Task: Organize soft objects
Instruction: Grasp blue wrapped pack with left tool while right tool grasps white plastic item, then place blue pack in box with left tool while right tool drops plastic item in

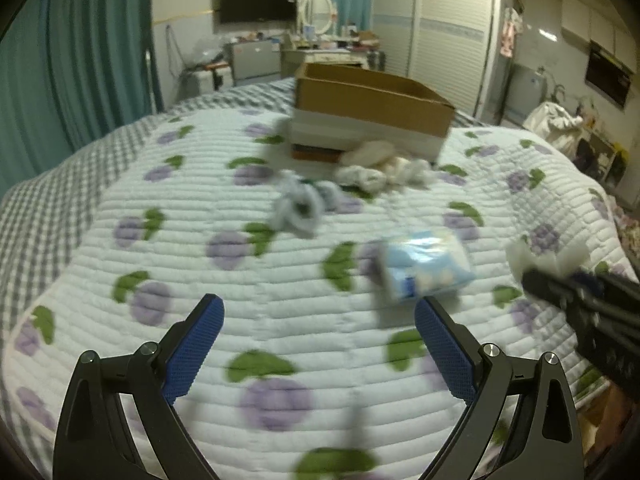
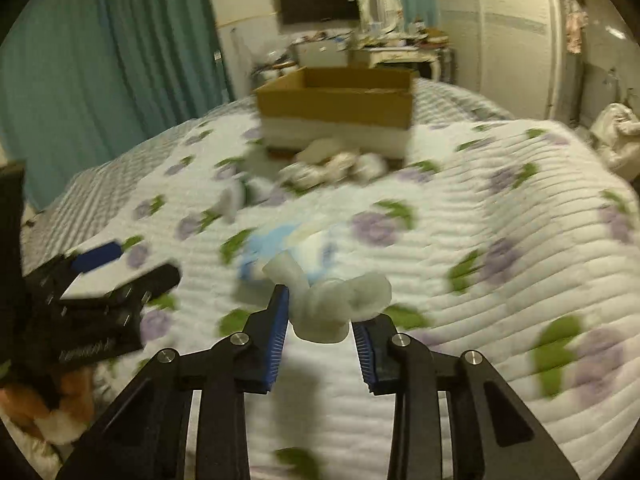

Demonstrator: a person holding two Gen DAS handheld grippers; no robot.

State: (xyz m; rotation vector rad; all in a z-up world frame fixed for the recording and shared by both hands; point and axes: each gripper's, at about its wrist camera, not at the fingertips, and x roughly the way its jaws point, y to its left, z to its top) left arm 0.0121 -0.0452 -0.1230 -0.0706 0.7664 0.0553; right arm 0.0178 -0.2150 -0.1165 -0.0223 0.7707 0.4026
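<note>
My left gripper point(image 1: 319, 309) is open and empty above the quilted bed. A blue and white tissue pack point(image 1: 426, 266) lies just beyond its right finger. My right gripper point(image 2: 322, 307) is shut on a rolled white sock point(image 2: 336, 304) and holds it over the bed; it shows in the left wrist view point(image 1: 532, 272) at the far right. A grey and white sock bundle point(image 1: 300, 206) lies mid-bed. Several white socks point(image 1: 380, 166) are piled at the foot of a cardboard box point(image 1: 372, 104), which sits at the far side of the bed. The box also shows in the right wrist view point(image 2: 336, 108).
The bed's quilt point(image 1: 200, 208) has purple grape and green leaf prints. Teal curtains point(image 1: 80, 60) hang at the left. A cluttered desk with a mirror and TV point(image 1: 258, 0) stands behind the bed. An orange and white plush point(image 2: 52, 408) lies at the lower left edge.
</note>
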